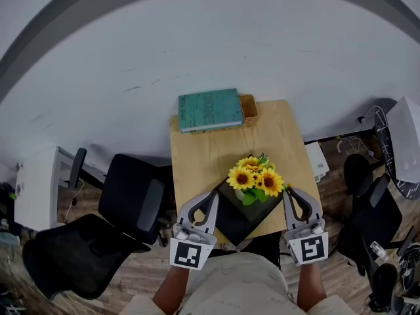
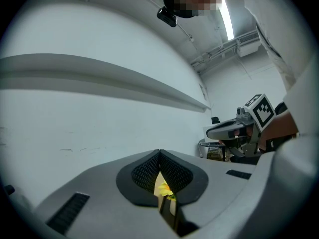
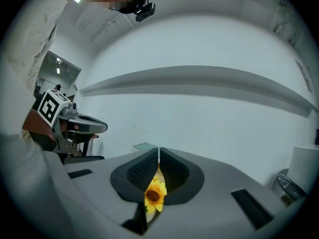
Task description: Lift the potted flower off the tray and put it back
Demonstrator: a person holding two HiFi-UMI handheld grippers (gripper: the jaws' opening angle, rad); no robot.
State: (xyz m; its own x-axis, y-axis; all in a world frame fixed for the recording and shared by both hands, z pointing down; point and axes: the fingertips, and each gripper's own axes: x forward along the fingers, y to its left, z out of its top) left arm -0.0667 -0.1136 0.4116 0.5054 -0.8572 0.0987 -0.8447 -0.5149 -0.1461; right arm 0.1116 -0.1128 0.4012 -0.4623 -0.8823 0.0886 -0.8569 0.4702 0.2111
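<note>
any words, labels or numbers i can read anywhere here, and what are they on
No text here can be read.
On the teal book: faint print on the cover, too blurred to read.
On the left gripper and right gripper: black-and-white square markers, patterns only, no letters or digits.

One potted flower [image 1: 256, 179], one tray [image 1: 230, 226], one book [image 1: 210, 109], one table [image 1: 275, 133], two claws [image 1: 211, 199] [image 1: 289, 194].

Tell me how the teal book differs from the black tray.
The teal book is bare; the black tray carries the potted sunflowers. The book lies at the table's far end, the tray at the near end, turned cornerwise. Both are flat things on the wooden table.
</note>
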